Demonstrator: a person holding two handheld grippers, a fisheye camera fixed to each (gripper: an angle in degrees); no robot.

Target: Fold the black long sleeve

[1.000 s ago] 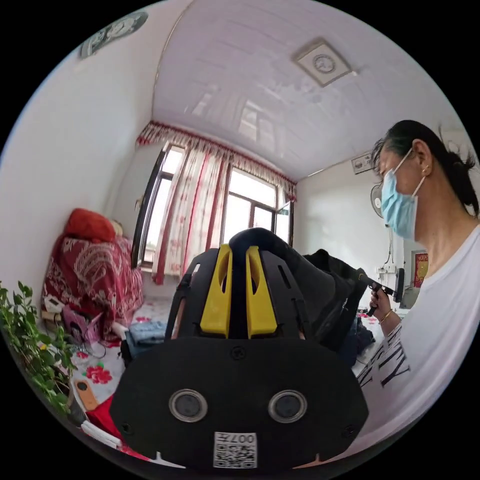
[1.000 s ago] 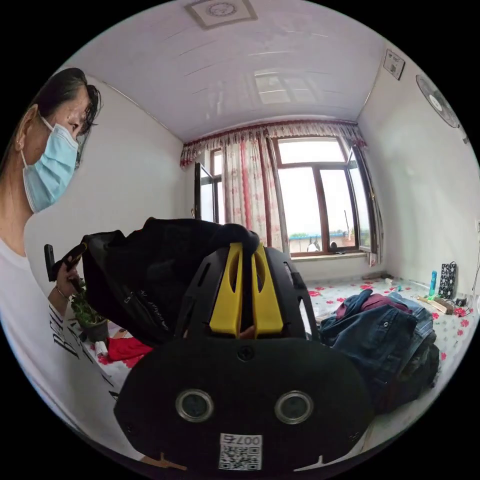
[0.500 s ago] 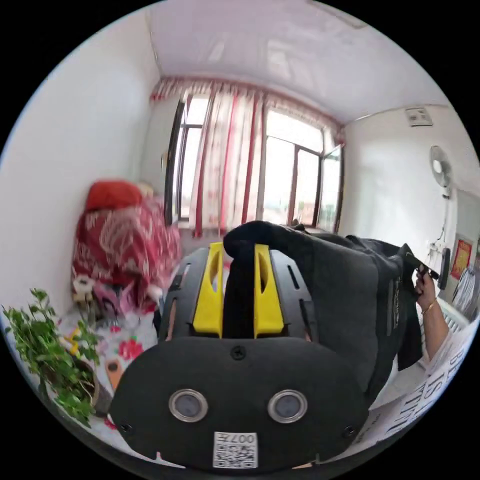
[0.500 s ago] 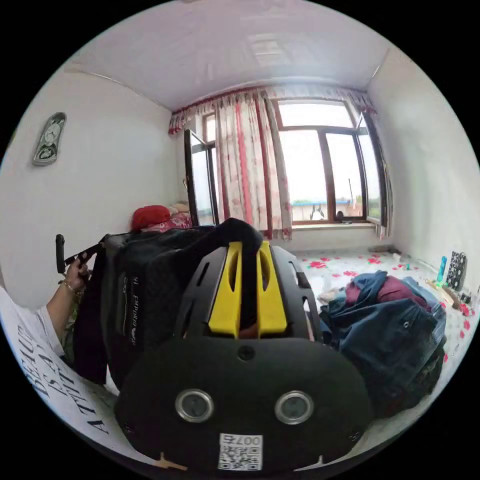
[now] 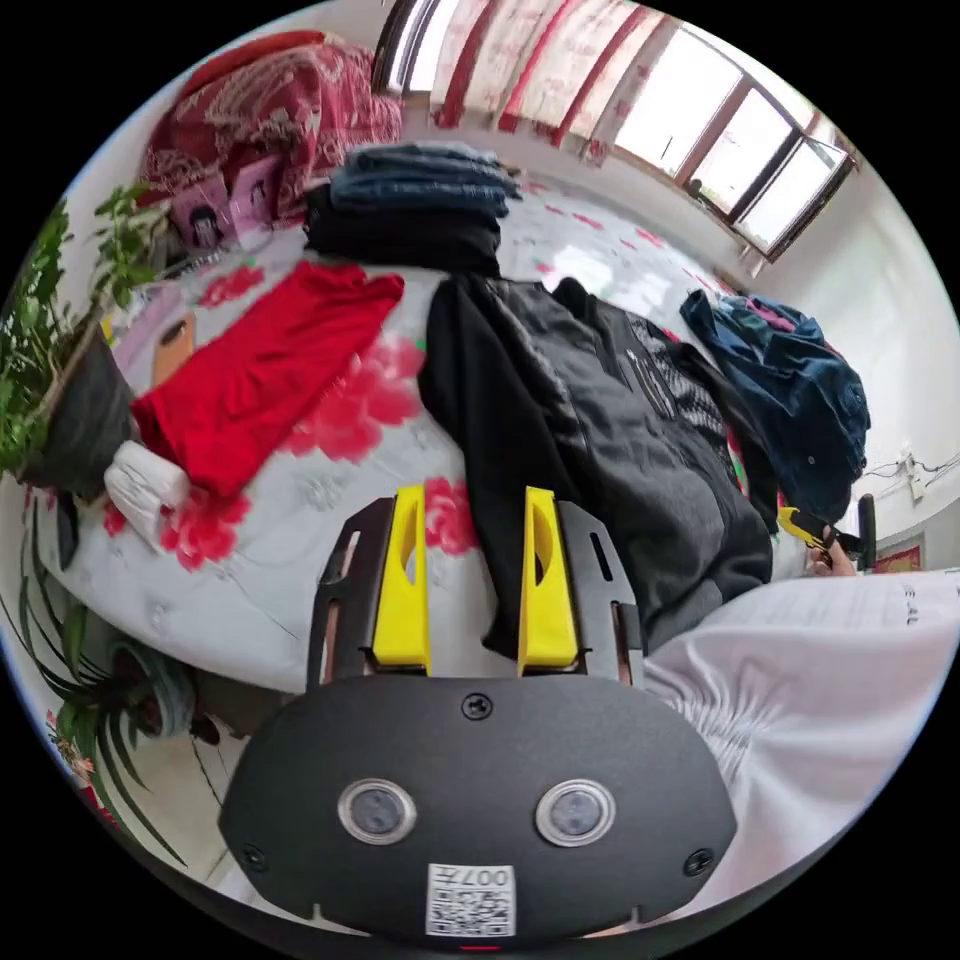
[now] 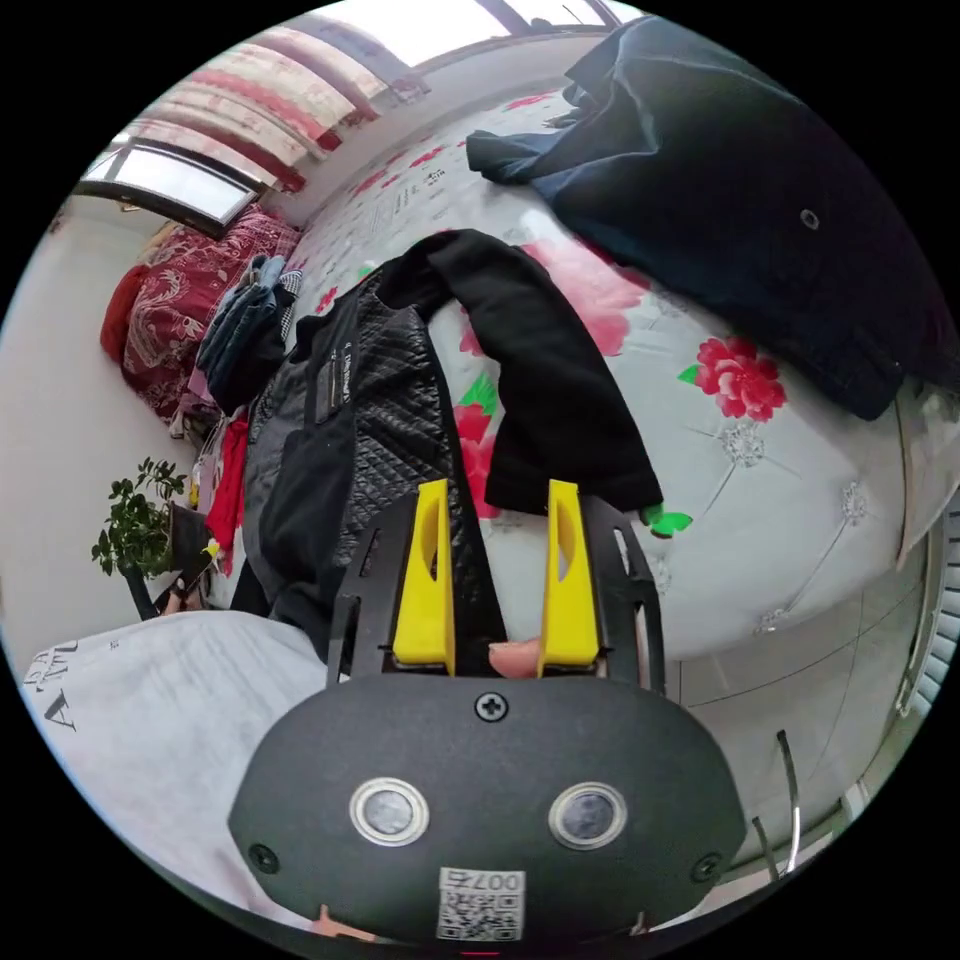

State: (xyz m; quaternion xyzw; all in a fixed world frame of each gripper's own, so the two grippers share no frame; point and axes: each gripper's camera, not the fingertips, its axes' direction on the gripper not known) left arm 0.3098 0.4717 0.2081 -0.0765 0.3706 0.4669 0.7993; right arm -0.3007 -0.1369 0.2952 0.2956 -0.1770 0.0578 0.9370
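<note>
Released, black long sleeve (image 5: 600,420) lies flat beyond both open grippers.

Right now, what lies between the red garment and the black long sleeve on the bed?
In the left gripper view, bare flowered bedsheet separates the red garment from the black long sleeve.

Big bed (image 5: 300,590) with a white cover and red flowers. Bright windows (image 5: 740,140) far off, with red and white curtains (image 5: 520,60). White wall (image 6: 40,450) to the side. Green plant (image 5: 50,300) in a dark pot near the left edge of the bed. Pale tiled floor (image 6: 800,690) beside the bed.
</note>
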